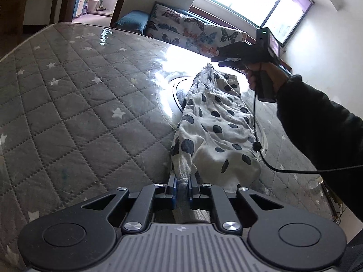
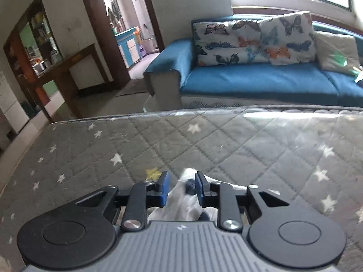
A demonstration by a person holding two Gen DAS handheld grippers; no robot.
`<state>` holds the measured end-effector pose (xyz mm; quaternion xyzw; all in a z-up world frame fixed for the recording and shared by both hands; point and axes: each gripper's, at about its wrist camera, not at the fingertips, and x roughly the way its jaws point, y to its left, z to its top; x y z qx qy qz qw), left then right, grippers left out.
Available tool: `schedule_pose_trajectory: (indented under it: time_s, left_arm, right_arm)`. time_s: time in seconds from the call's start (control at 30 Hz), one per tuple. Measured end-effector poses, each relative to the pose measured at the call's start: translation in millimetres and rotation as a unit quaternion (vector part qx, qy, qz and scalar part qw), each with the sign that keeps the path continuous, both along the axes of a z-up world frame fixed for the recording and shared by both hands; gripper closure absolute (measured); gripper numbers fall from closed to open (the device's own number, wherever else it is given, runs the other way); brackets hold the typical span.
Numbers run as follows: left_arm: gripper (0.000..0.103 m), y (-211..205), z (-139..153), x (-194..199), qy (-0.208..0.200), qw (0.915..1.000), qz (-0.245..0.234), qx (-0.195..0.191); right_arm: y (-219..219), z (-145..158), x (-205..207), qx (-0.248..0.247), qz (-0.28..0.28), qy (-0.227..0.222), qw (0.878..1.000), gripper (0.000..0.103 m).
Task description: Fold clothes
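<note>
1. Polka-dot garment (image 1: 213, 122) is strung between both grippers above the quilted tabletop (image 1: 74, 104), sagging mid-span.
2. Left gripper (image 1: 182, 187): fingers pinch a bunched hem; a thin bite that could slip under tension.
3. Right gripper (image 2: 180, 187): fingers spread around cloth, not visibly clamping; that end may drop.
4. Cable (image 1: 261, 140) hangs against the fabric, a likely snag.

The garment (image 1: 215, 122) is white with dark navy polka dots, and it lies over a grey quilted tabletop (image 1: 74, 104) stitched in diamonds and scattered with white stars. Behind stands a blue sofa (image 2: 254, 81) with white cushions (image 2: 229, 43) printed in multicoloured butterflies; each black claw (image 2: 180, 188) carries blue pads (image 2: 164, 188).
</note>
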<state>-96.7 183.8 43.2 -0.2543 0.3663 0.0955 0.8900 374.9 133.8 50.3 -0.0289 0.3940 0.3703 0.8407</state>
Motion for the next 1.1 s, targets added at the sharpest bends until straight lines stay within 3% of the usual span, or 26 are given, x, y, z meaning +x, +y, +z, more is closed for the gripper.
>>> schedule_pose_trajectory:
  time_s: [0.13,0.2,0.23,0.5,0.77,0.93,1.1]
  left_arm:
    - [0.084,2,1,-2,0.003,1.0,-0.001,0.005]
    - [0.07,2,2,-3,0.002,1.0,0.001,0.007]
    - [0.069,3,3,-4,0.001,0.9999,0.002,0.011]
    - [0.069,3,23,-9,-0.014,0.9985,0.008,0.052]
    - [0.069,-13,46,11,-0.059,0.9938,-0.03,0.089]
    - [0.069,-20,36,43,-0.064,0.9922,-0.065,0.085]
    - [0.07,-9,8,61,-0.021,0.9963,-0.062,0.057]
  right_arm:
    - [-18,8,-3,-0.007,0.011,-0.012,1.0,0.07]
    - [-30,13,-5,-0.018,0.019,-0.017,1.0,0.07]
    - [-37,14,-9,-0.024,0.027,-0.018,0.999,0.07]
    - [-91,11,-54,-0.068,0.1,-0.019,0.992,0.067]
    - [-119,0,-138,-0.066,0.172,-0.031,0.982,0.067]
    - [-124,-10,-167,-0.09,0.197,-0.053,0.975,0.067]
    - [-134,-18,-173,-0.112,0.186,-0.059,0.974,0.067]
